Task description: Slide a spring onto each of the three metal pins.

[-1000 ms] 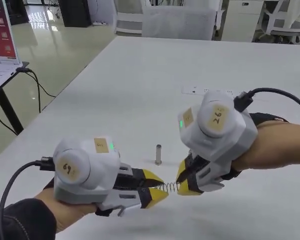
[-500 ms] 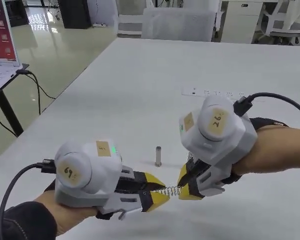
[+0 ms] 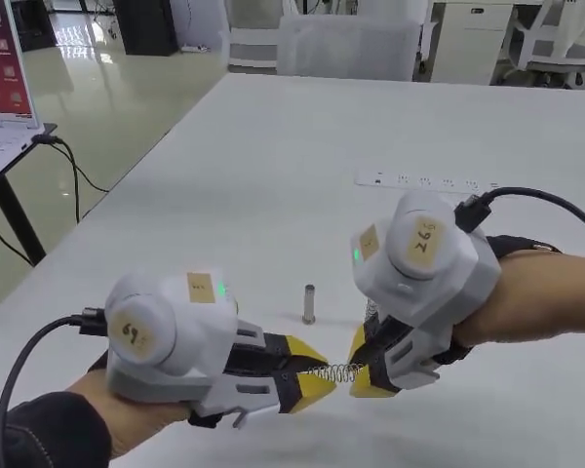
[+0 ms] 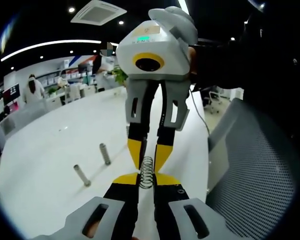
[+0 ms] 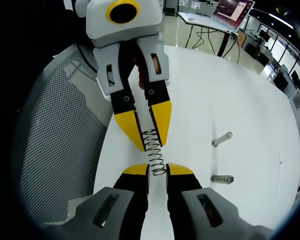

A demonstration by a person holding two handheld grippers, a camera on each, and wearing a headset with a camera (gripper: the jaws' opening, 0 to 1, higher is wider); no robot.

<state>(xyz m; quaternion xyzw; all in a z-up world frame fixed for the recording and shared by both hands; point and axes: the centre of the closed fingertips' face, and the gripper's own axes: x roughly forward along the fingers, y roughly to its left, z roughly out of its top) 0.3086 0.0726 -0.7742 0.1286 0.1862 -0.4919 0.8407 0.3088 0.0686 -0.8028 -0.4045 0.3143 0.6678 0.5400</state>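
A small coil spring hangs level between my two grippers just above the white table. My left gripper is shut on its left end and my right gripper is shut on its right end. The left gripper view shows the spring in my own jaws, with the right gripper's yellow fingertips closing from above. A bare metal pin stands upright just beyond the spring. In the right gripper view, a bare pin and a pin wearing a spring stand to the right of the held spring.
A white power strip lies farther back on the table. A laptop sits on a side desk to the left, with cables below it. Chairs stand at the table's far end. The table's near edge is close under both grippers.
Both grippers have stayed joined by the spring and dropped slightly toward the table's near edge. The pin has not moved.
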